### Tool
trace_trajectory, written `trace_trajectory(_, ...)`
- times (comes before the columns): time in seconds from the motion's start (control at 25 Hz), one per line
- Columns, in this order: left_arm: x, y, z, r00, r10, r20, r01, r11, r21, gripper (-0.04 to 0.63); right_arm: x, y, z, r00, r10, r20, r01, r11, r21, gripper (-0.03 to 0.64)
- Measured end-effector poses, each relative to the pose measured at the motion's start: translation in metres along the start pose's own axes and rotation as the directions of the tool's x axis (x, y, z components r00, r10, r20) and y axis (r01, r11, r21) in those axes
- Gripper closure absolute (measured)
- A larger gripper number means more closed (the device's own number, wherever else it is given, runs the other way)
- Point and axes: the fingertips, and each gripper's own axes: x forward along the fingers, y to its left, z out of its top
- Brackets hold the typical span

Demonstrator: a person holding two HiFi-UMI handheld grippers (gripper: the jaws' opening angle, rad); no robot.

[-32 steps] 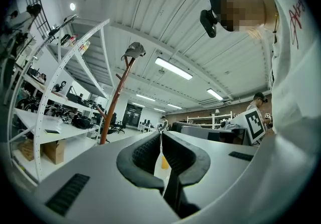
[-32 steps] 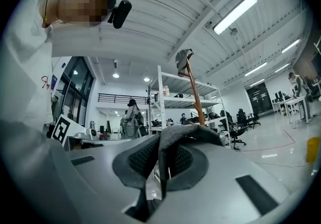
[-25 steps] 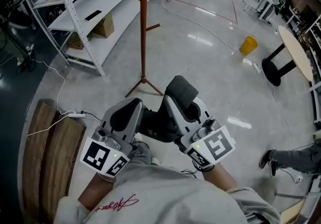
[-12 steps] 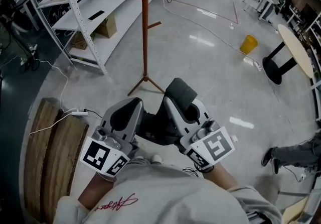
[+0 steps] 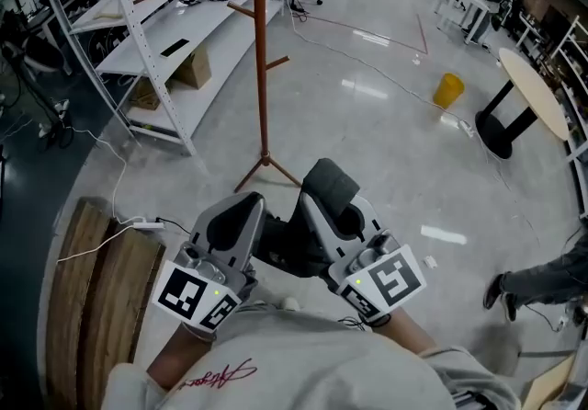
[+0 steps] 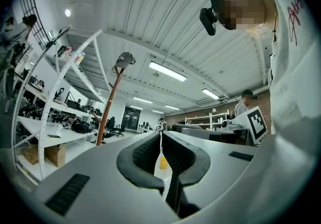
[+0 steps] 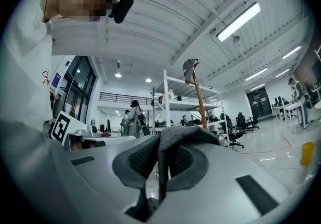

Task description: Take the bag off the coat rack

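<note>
Shows a tall reddish-brown wooden coat rack standing far off on the glossy floor, well apart from the dark grey fabric bag, near the person and clamped in the right gripper, beside the empty, closed left gripper.

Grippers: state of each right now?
Left gripper: closed, nothing between the jaws.
Right gripper: closed on the grey fabric of the bag.
</note>
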Motion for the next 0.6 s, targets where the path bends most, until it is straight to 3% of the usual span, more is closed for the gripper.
trace_trajectory(0.6,-0.005,-0.027,-0.002,0.999,0.02,0.026,-0.02,1.0,0.004,0.568,-0.025,0.0,0.007,1.0,0.015,0.013,-0.015,1.0,-0.023,0.578)
